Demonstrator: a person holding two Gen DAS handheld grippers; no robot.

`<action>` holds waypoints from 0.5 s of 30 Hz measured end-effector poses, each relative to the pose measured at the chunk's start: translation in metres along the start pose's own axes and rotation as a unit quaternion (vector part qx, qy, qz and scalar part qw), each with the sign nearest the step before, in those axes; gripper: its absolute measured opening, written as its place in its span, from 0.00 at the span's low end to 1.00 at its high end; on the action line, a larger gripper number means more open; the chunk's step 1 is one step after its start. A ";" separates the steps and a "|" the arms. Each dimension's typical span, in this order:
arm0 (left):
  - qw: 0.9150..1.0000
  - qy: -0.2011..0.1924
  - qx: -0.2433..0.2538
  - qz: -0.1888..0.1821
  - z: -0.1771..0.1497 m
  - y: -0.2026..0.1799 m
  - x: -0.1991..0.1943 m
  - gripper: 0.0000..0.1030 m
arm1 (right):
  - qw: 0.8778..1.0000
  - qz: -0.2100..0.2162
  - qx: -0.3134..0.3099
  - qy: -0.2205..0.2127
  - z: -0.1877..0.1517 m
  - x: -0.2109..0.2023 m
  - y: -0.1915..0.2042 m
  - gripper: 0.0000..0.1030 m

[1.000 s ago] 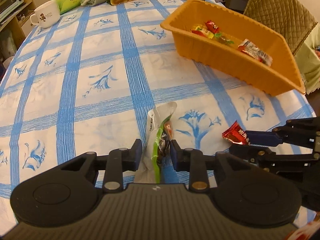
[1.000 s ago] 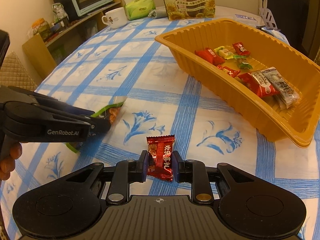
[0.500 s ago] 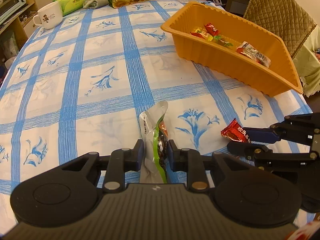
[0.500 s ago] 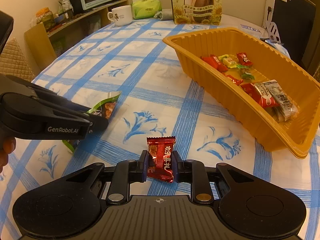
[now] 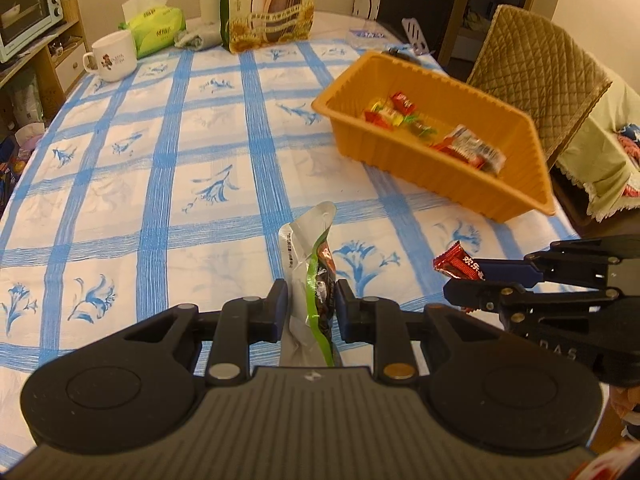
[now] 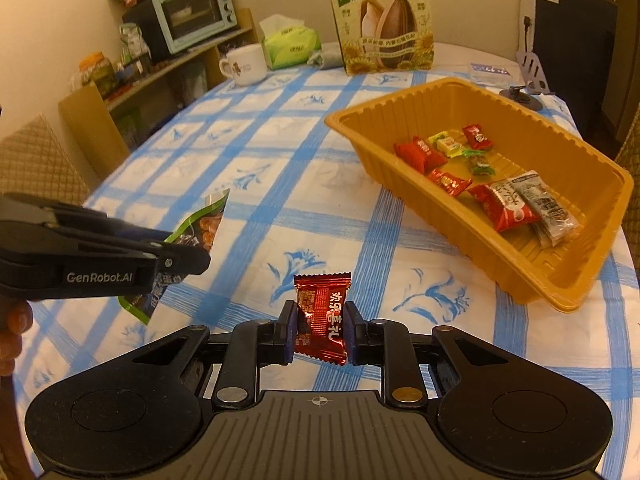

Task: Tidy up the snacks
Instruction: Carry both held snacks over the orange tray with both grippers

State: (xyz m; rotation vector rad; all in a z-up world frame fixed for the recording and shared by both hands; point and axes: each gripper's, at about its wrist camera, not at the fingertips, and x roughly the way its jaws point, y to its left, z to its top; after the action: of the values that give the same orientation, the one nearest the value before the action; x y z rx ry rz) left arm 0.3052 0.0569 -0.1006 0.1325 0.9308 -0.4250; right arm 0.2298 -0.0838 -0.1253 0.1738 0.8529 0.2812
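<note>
My left gripper point(image 5: 310, 306) is shut on a green and silver snack pouch point(image 5: 310, 276) and holds it upright above the tablecloth; the pouch also shows in the right wrist view point(image 6: 200, 226). My right gripper point(image 6: 320, 330) is shut on a red candy point(image 6: 322, 314), lifted off the table; the candy also shows in the left wrist view point(image 5: 458, 264). The orange tray point(image 6: 532, 264) with several wrapped snacks lies ahead to the right, its rim point(image 5: 440, 76) also in the left wrist view.
A blue-checked tablecloth point(image 5: 160, 184) covers the round table. At the far end stand a sunflower-seed bag point(image 6: 382, 20), a white mug point(image 6: 244, 65) and a green tissue pack point(image 6: 290, 46). A quilted chair point(image 5: 536, 80) stands beyond the tray.
Both grippers have risen from the table with their snacks, and the views have tilted up toward the far end of the table.
</note>
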 end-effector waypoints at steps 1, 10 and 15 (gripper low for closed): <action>1.000 -0.003 0.000 -0.002 0.000 -0.001 -0.004 0.22 | 1.000 0.002 0.002 -0.003 0.000 -0.005 -0.001 0.23; 0.999 -0.034 0.011 -0.015 0.008 -0.024 -0.035 0.22 | 0.999 0.007 0.018 -0.031 0.005 -0.049 -0.009 0.23; 0.998 -0.051 0.026 -0.025 0.020 -0.045 -0.043 0.22 | 0.999 -0.001 0.025 -0.043 0.011 -0.069 -0.017 0.23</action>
State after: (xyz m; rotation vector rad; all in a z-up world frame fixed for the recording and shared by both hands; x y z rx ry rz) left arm 0.2789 0.0232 -0.0509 0.1340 0.8234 -0.4994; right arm 0.1982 -0.1218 -0.0737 0.2306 0.7760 0.2487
